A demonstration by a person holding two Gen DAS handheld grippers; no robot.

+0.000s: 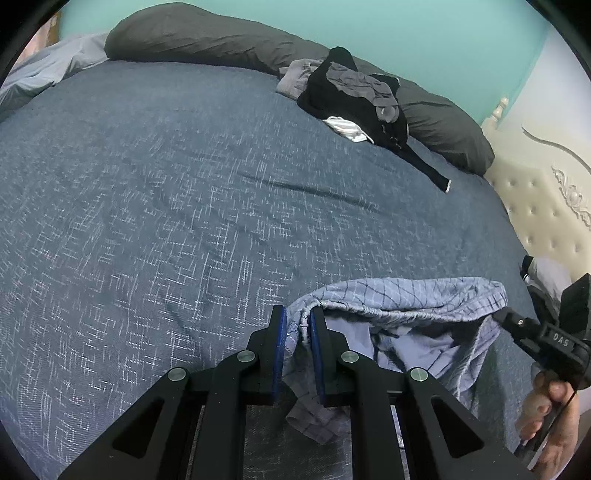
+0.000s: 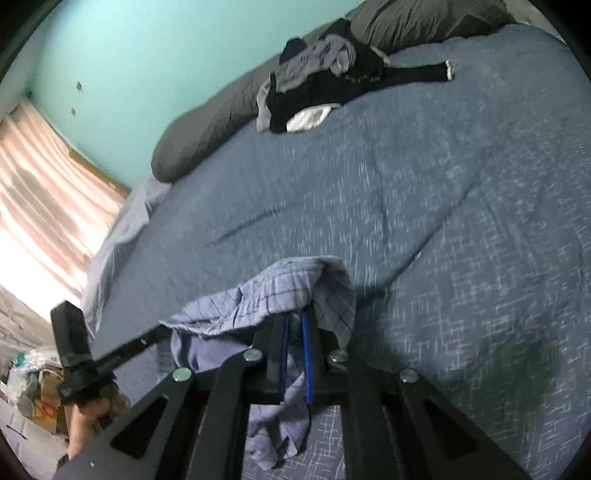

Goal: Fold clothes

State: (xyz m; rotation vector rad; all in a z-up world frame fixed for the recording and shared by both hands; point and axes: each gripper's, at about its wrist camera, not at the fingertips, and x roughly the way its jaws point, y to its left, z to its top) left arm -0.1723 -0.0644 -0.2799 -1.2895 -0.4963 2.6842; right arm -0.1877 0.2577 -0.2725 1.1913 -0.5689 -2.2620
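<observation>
Blue woven bedspread (image 1: 147,221) across the whole bed, teal wall (image 1: 406,29) beyond.

Nearest: left hand-held gripper (image 1: 298,317), blue pads clamped on a bunched edge of the light-blue checked garment (image 1: 406,295), cloth pinched between them and hanging below. Right hand-held gripper (image 2: 295,321) closed on the opposite edge of the same garment, fabric draped over its tips and trailing down between the pads; exact bite hidden under the drape. Seen from the left wrist, right hand (image 1: 546,406) wrapped around the handle at the frame's lower right. Garment lifted between the two grips, sagging in the middle, lower part crumpled against the bedspread.

Farther: pile of dark and grey clothes (image 1: 354,96) near the long grey pillow (image 1: 207,40), one black sleeve stretched out onto the bedspread. Well apart from the held garment. Cream tufted headboard (image 1: 543,214) at the right edge.

Risks, as judgement: thin bunched edge likely to slip from either grip if pulled taut too fast; uneven grip points likely to give a skewed spread and a crooked fold; sagging middle likely to drag and wrinkle on the bedspread when laid down; right view blurred, so quick motion may loosen the hold.
</observation>
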